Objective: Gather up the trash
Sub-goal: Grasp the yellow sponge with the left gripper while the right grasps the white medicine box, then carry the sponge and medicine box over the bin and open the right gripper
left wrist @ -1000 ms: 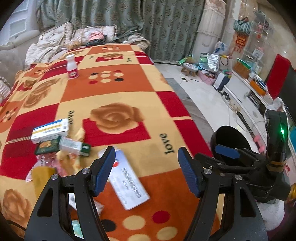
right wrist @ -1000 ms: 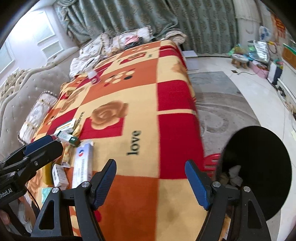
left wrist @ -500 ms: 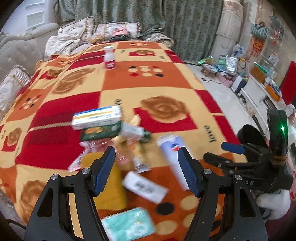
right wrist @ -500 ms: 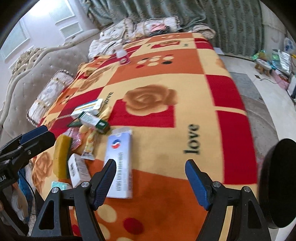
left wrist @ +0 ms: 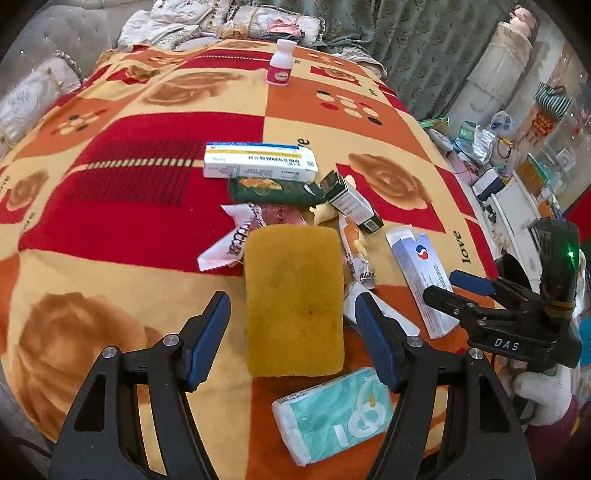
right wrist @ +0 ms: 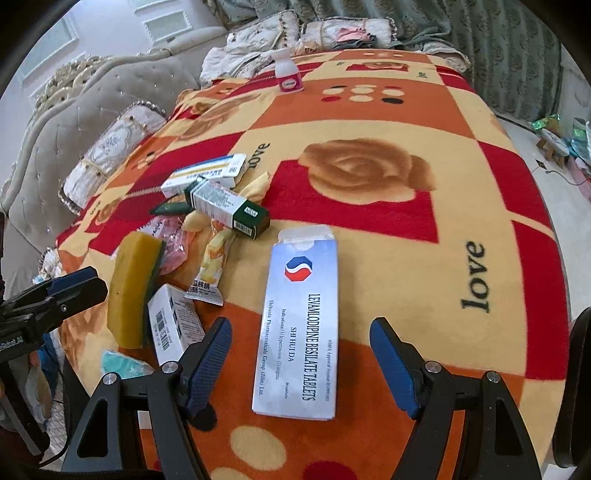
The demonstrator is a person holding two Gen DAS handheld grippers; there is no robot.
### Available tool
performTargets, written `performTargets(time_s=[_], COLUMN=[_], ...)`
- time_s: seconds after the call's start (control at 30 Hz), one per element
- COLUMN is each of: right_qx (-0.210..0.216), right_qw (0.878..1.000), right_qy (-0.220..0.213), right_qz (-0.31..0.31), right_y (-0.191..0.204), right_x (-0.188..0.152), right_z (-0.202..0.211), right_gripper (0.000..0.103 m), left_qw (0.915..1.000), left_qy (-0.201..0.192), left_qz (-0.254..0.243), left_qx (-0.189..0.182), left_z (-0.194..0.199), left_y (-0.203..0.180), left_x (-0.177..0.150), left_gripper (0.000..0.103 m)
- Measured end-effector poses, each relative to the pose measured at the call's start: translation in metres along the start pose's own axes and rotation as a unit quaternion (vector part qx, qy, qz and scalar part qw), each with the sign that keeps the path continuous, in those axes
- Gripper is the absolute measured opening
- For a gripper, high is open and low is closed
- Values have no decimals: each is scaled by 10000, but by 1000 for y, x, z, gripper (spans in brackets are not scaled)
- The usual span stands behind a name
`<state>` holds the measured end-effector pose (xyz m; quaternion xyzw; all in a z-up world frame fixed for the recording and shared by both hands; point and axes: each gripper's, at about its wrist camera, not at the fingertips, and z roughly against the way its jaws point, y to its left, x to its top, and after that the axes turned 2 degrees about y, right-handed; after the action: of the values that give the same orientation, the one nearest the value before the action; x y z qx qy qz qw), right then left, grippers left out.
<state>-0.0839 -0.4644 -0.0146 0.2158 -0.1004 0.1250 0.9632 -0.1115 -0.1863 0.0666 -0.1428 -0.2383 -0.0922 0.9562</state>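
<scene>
**Both grippers open above the litter on the blanket**

Left gripper point(left wrist: 293, 332): jaws spread, nothing between the pads. It is angled down over the yellow sponge point(left wrist: 293, 301), which lies flat on the patterned blanket point(left wrist: 129, 229); the blue fingers stand to either side of the sponge's near half, apart from it. Whether the fingertips touch the blanket cannot be told.

Right gripper point(right wrist: 301, 360): jaws spread, pads bare. It is angled down over the white tablet box point(right wrist: 301, 332), which lies flat with its open flap pointing away; the near end of the box sits between the two fingers, clear of both.

Items near the left gripper:
- A green-and-white tissue pack point(left wrist: 332, 415) lies just below the sponge, beside the right-hand finger.
- A small barcode box point(right wrist: 177, 323) lies against the sponge's right edge.
- A red-and-white wrapper point(left wrist: 236, 236) and a snack packet point(left wrist: 354, 251) touch the sponge's far end.

Items farther out:
- A dark green carton point(right wrist: 229, 206) lies tilted across the pile.
- A long blue-and-yellow striped box point(left wrist: 260, 162) lies beyond it.
- A white bottle with pink label point(left wrist: 281, 62) stands upright, well apart, near the cushions point(left wrist: 221, 18).

A white-gloved hand point(left wrist: 546, 391) holds the right gripper at the blanket's edge.
</scene>
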Motion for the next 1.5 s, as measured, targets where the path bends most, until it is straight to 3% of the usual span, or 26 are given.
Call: performTargets(time_s=[0.13, 0.23, 0.37, 0.4, 0.47, 0.53, 0.9, 1.5], right_qx=[-100, -169, -244, -273, -338, -418, -327, -731], right_qw=[9999, 9998, 9995, 9993, 9987, 9980, 9977, 9924], right_qy=[58, 71, 57, 23, -17, -52, -437, -983], right_qz=[59, 100, 191, 253, 374, 466, 405, -109], right_y=[2, 2, 3, 5, 8, 9, 4, -55], right_x=[0, -1, -2, -3, -4, -3, -3, -19], right_z=[-7, -11, -15, -15, -16, -16, 17, 85], right_gripper=[75, 75, 74, 72, 52, 46, 45, 45], left_qw=[9999, 9995, 9996, 9996, 9997, 9999, 9989, 9914], left_qy=[98, 181, 280, 266, 223, 139, -195, -175], left_qz=[-85, -212, 33, 68, 47, 5, -293, -1130], left_qx=[-65, 121, -77, -102, -102, -64, -325, -638], left_z=[-14, -25, -33, -32, -27, -18, 21, 4], left_y=[-5, -7, 6, 9, 10, 9, -29, -150], left_x=[0, 0, 0, 0, 0, 1, 14, 25], left_gripper=[69, 69, 66, 61, 57, 55, 55, 55])
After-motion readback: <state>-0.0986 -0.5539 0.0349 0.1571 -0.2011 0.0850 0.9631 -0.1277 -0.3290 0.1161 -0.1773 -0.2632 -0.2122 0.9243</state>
